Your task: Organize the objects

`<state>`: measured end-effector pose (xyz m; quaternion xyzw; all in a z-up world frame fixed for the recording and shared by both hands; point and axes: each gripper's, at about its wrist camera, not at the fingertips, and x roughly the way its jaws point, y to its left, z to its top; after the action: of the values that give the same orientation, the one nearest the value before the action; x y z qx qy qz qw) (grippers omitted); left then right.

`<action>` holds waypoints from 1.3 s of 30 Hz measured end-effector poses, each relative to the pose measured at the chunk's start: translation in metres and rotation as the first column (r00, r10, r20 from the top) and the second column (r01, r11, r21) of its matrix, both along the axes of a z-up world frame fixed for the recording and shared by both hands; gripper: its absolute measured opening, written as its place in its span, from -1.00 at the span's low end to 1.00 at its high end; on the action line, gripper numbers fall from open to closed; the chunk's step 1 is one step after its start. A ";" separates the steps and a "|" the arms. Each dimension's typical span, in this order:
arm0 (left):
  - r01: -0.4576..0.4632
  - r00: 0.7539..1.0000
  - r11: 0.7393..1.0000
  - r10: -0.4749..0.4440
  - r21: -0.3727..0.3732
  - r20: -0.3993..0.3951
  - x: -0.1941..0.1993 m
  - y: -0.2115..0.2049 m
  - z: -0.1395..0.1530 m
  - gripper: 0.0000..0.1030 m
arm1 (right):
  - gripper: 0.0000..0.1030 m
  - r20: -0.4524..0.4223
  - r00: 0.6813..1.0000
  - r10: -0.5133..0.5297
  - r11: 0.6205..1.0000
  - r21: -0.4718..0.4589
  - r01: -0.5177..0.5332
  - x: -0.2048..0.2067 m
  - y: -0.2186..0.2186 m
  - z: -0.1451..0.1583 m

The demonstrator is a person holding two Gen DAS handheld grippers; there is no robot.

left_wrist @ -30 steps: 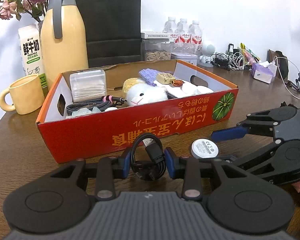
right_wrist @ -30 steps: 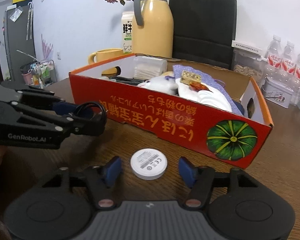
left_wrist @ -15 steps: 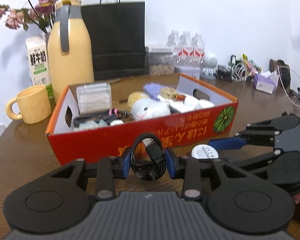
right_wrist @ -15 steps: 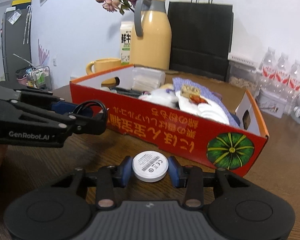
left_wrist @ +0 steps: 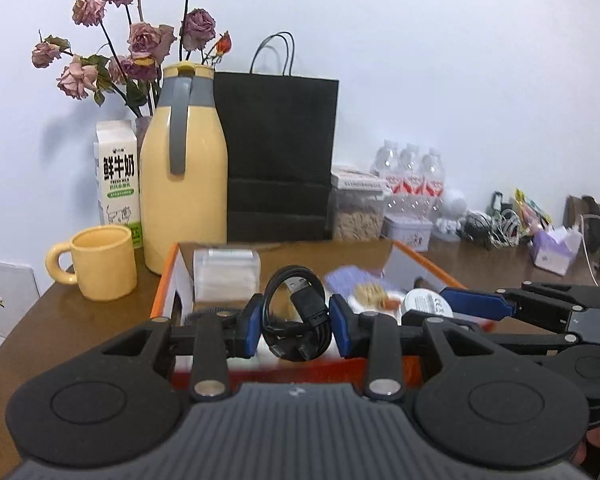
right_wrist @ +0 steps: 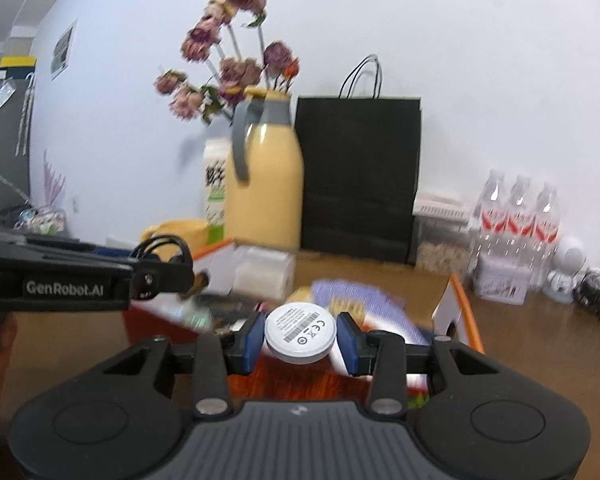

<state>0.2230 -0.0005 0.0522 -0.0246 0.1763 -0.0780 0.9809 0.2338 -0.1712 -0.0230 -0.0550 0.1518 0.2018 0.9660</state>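
My left gripper (left_wrist: 296,326) is shut on a coiled black USB cable (left_wrist: 298,316), held in the air above the near wall of the red cardboard box (left_wrist: 162,288). My right gripper (right_wrist: 300,338) is shut on a white round disc (right_wrist: 300,332) with a printed label, also lifted above the box (right_wrist: 466,312). In the left wrist view the right gripper (left_wrist: 432,306) and its disc (left_wrist: 426,302) show at the right. The right wrist view shows the left gripper (right_wrist: 160,276) with the cable (right_wrist: 164,246) at the left. The box holds a clear lidded container (left_wrist: 226,274), a purple cloth (left_wrist: 348,276) and other small items.
Behind the box stand a yellow mug (left_wrist: 100,262), a milk carton (left_wrist: 118,180), a yellow thermos jug (left_wrist: 184,168), a black paper bag (left_wrist: 278,156), water bottles (left_wrist: 410,178) and a clear jar (left_wrist: 358,210). Tangled cables (left_wrist: 488,226) and a tissue pack (left_wrist: 554,250) lie at the right.
The right gripper closed on the white disc and lifted it off the table. Both grippers rose together from in front of the box to above its near wall.
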 end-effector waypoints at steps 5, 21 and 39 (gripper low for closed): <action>-0.066 0.998 0.997 0.067 -0.026 0.021 0.034 -0.004 0.013 -0.31 | -0.26 0.054 0.994 -0.099 0.995 0.036 0.097 0.031 0.001 0.016; -0.168 0.985 0.986 0.167 0.024 0.032 0.059 -0.006 -0.016 0.55 | -0.07 -0.025 0.987 -0.159 0.984 0.077 0.160 0.065 -0.014 -0.017; -0.183 0.980 0.983 0.183 0.005 0.073 0.041 0.002 -0.012 1.00 | 1.00 0.020 0.981 -0.191 0.979 0.081 0.189 0.045 -0.018 -0.017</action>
<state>0.2638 0.0011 0.0402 -0.0324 0.1380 0.0127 0.9898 0.2784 -0.1896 -0.0395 -0.0048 0.1349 0.1135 0.9843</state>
